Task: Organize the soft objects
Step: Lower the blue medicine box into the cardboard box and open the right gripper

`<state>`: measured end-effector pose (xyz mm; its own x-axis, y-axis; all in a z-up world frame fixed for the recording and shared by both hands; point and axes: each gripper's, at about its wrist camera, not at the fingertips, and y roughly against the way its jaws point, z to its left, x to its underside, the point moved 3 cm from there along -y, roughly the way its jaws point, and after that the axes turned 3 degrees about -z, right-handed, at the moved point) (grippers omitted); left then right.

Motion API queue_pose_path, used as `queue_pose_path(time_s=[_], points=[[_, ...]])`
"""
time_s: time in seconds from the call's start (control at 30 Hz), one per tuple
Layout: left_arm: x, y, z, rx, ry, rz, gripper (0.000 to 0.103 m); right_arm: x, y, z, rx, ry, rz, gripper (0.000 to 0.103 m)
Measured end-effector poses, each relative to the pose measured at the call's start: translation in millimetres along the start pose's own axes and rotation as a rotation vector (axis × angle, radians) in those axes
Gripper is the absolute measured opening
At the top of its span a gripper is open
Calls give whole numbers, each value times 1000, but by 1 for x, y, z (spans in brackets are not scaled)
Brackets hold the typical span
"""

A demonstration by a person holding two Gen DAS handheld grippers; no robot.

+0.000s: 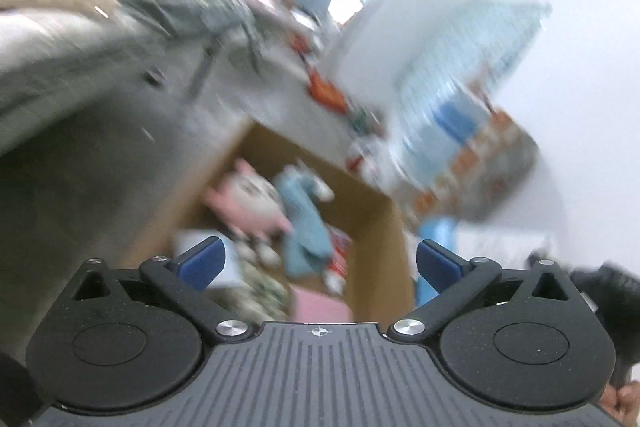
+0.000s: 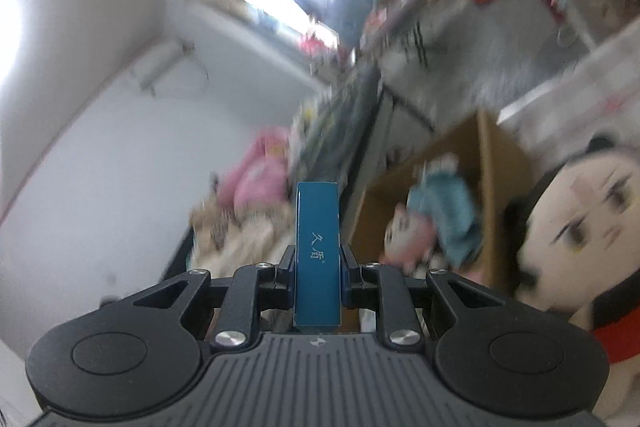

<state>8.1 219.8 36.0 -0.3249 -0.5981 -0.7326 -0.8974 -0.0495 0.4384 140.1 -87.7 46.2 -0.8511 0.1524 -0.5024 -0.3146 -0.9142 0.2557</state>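
Left gripper spread wide, nothing between blue pads; points down at open brown cardboard box at 12 o'clock, likely after drop.

Box serves as bin: pink-and-white plush toy and light-blue plush toy lie inside, touching.

Right gripper pinches flat teal rectangular block upright.

Big-headed black-haired plush doll with red collar at 3 o'clock, outside box; holder unclear.

Both views blurred.

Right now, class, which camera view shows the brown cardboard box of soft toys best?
The left wrist view: the brown cardboard box lies ahead, its inside open to the camera. The right wrist view catches only one side and a few toys.
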Motion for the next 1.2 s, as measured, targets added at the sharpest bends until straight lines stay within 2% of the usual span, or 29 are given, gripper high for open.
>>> queue_pose_path(time_s=[0.1, 0.23, 0.37, 0.43, 0.57, 0.67, 0.7, 0.73, 0.8, 0.9, 1.03, 1.17, 1.2], points=[[-10, 22, 23, -62, 37, -87, 102, 22, -54, -5, 31, -53, 159, 16], [-14, 24, 50, -100, 85, -115, 102, 55, -128, -21, 103, -132, 322, 17], [-14, 16, 68, -118, 122, -100, 102, 84, -179, -49, 187, -255, 409, 17], [-13, 15, 71, -118, 123, -93, 102, 94, -195, -58, 241, -268, 430, 17], [-11, 13, 77, -116, 110, -92, 102, 108, -210, -64, 323, -248, 483, 18], [-10, 8, 81, -94, 124, -81, 102, 112, -211, -63, 354, -220, 525, 22], [-10, 6, 82, -90, 125, -77, 102, 112, -207, -61, 371, -203, 537, 30], [-9, 4, 82, -87, 125, -73, 102, 110, -203, -60, 383, -181, 546, 45], [-7, 1, 84, -79, 125, -65, 102, 108, -196, -55, 416, -127, 541, 58], [-5, -7, 86, -71, 138, -45, 102, 101, -185, -52, 451, -57, 544, 59], [-2, -13, 85, -74, 157, -33, 102, 103, -191, -62, 468, -91, 573, 59], [-1, -15, 88, -91, 193, -16, 102, 115, -212, -71, 506, -98, 653, 61], [-1, -15, 88, -99, 194, -15, 102, 118, -215, -70, 505, -107, 668, 64]])
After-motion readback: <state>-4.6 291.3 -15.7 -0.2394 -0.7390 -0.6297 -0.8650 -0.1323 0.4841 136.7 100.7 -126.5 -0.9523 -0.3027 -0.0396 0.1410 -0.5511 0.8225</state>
